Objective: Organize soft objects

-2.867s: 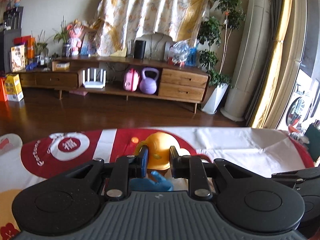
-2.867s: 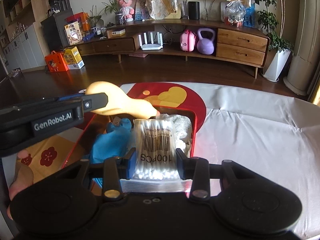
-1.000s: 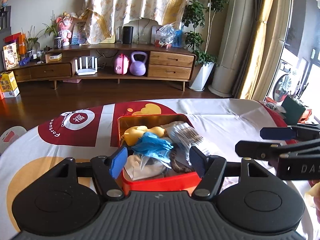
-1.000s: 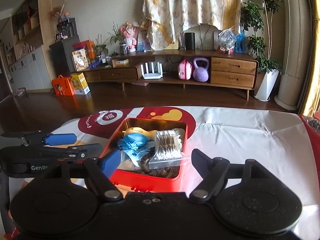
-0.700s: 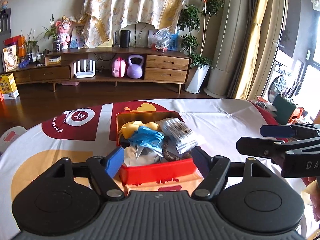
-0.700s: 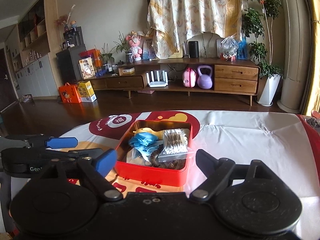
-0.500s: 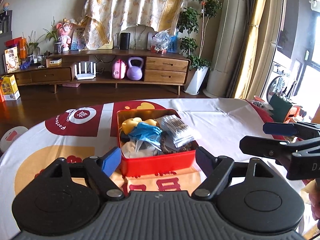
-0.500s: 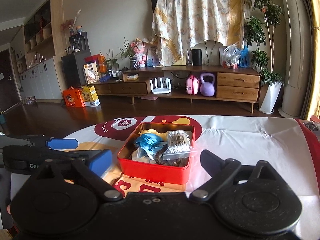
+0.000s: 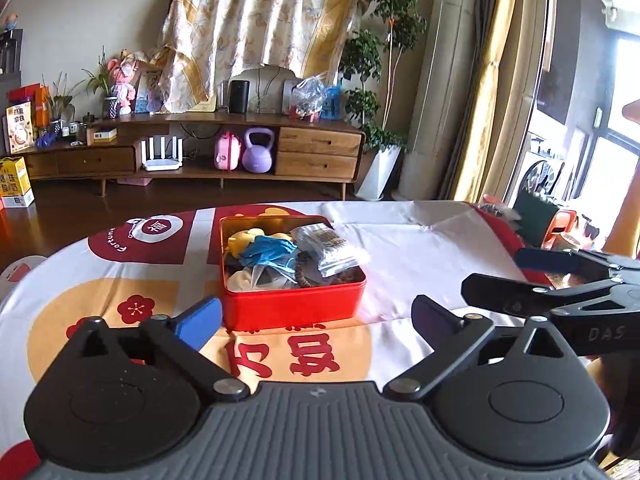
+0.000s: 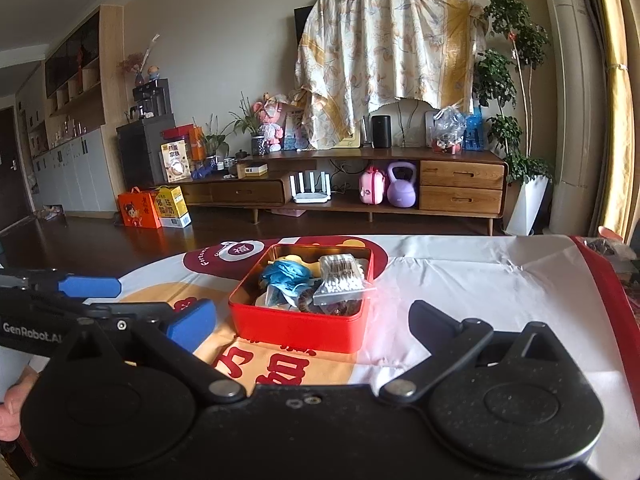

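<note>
The shallow red metal tin w/ gold inside point(image 9: 294, 304) sits on the white-and-red printed tablecloth point(image 9: 420, 240), approx. 12 o'clock from both cameras, clear of the fingertips. It's heaped w/ soft stuff: a crumpled blue rubber glove point(image 9: 270, 251) mid-tin, a pale yellow soft toy point(image 9: 240, 239) at its 10 o'clock, a clear plastic bag of cotton swabs point(image 10: 342, 278) on the 2 o'clock side, lying tilted w/ one corner over the rim, and a dark braided cord point(image 9: 303, 270) beneath; exact make-up of the lower layers can't be told. The left gripper point(image 9: 316, 318) and right gripper point(image 10: 312, 320) have both just been spreading their jaws, now fully wide, w/ nothing betw. them. Judgement on handling: contents prob. very light and floppy. The glove will bunch and drape, so pinch a fold, not an edge. The swab bag is slick film, likely to slide, so take it across the stiff swab block. The tin itself is rigid w/ smooth walls; best held by opposite side walls or the rim.
</note>
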